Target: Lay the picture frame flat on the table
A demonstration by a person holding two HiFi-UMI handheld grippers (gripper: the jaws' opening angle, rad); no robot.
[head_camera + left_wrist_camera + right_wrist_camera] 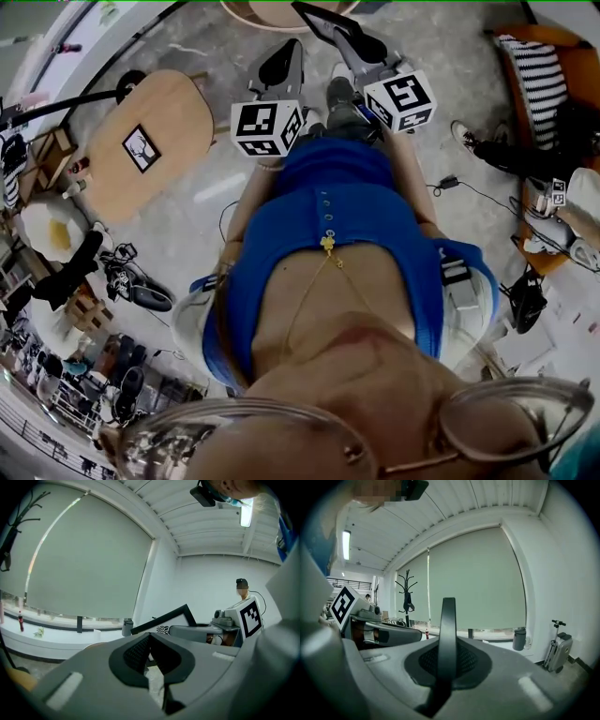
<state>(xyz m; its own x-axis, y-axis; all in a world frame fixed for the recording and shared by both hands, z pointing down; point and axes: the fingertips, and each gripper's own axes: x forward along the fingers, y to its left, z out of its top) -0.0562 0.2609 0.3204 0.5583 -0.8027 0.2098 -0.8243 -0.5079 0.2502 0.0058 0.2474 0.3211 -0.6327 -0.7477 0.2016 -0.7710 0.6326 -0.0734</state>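
My right gripper (361,45) is shut on a black picture frame (319,17) and holds it up in front of my chest. The right gripper view shows the frame (448,620) edge-on and upright between the pads of that gripper (448,653). From the left gripper view, the frame (174,620) shows tilted, with white matting and a small dark print, in the right gripper (199,631). My left gripper (279,64) hovers just left of it, shut with nothing in it (150,641). An oval wooden table (183,108) stands down to the left.
A small black-framed picture (141,148) lies flat on the oval table. Another round wooden top (251,11) is just ahead. An orange chair with a striped cushion (534,75) and a seated person's legs (506,150) are at the right. Shoes (141,295) litter the floor at the left.
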